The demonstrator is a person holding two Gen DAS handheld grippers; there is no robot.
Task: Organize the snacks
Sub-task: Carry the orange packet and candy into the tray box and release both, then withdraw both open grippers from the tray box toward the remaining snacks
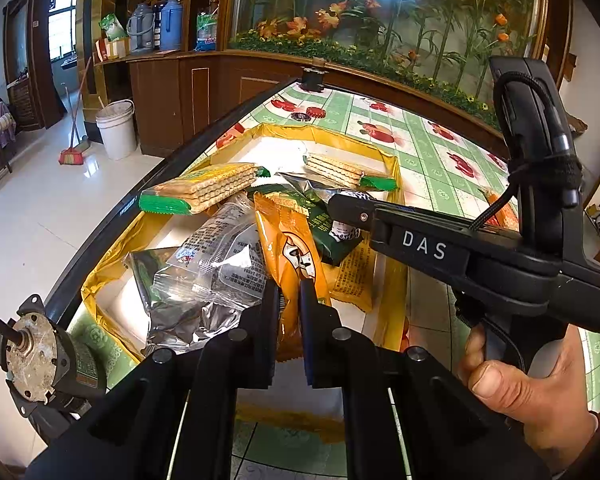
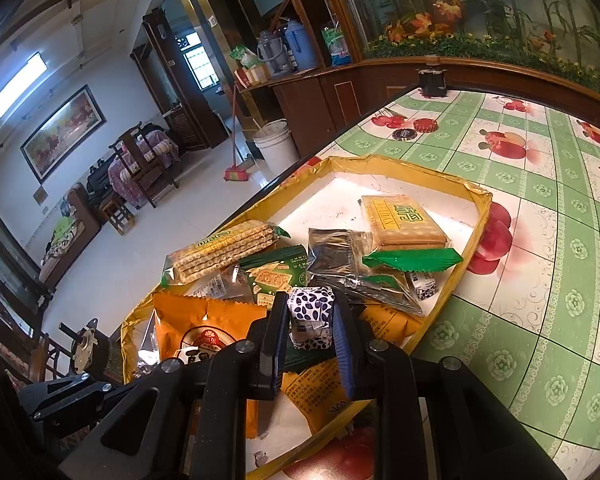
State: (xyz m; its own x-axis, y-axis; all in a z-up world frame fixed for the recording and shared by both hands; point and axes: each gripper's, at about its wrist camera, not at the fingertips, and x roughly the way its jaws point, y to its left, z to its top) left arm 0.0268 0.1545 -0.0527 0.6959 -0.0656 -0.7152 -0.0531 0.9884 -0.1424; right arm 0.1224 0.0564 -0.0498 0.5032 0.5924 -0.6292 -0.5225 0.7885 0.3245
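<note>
now my left claw (image 1: 289, 294) is clenched on a long orange foil snack packet (image 1: 288, 248) in the yellow-rimmed tray (image 1: 392, 168). my right claw (image 2: 310, 320) grips a small white sweet with dark seed print (image 2: 311, 312).

black right hand-held gripper (image 1: 342, 204) marked "das" (braided cable), bare-skinned hand (image 1: 532, 384).

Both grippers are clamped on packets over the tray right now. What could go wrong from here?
1. The left gripper pinches only the lower part of the orange packet, whose upper end lies among the pile; lifting may drag the clear-wrapped packet.
2. The right gripper squeezes the small white-and-purple packet; its contents could crush.
3. Both tools work over the same yellow-rimmed tray, so they could collide.
</note>
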